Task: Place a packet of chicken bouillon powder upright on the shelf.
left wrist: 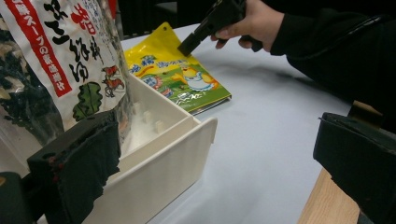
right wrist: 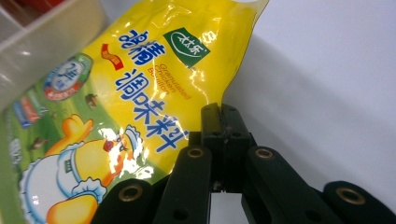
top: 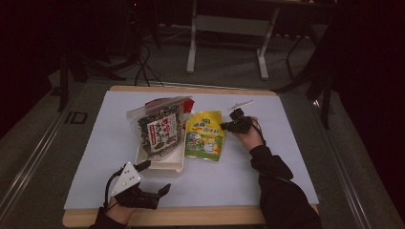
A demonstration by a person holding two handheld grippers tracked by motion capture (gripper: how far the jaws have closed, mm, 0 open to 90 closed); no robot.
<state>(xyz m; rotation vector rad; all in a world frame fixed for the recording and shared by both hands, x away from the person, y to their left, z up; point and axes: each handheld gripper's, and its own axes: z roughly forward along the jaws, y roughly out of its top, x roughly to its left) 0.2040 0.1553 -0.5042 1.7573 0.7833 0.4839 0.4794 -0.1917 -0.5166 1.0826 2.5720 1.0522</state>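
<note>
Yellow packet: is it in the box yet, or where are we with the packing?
Done: the seaweed bag stands in the white box. In hand: the right gripper, jaws together, is at the edge of the yellow packet, which lies flat on the table beside the box; whether it's pinched is unclear. The left gripper is open near the box. Left, probably: boxing the packet.

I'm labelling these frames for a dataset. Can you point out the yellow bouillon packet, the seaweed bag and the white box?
yellow bouillon packet (top: 205, 136): high view, middle of its printed front.
seaweed bag (top: 159, 130): high view, on its red and white label.
white box (left wrist: 161, 170): left gripper view, on its near outer wall.
</note>
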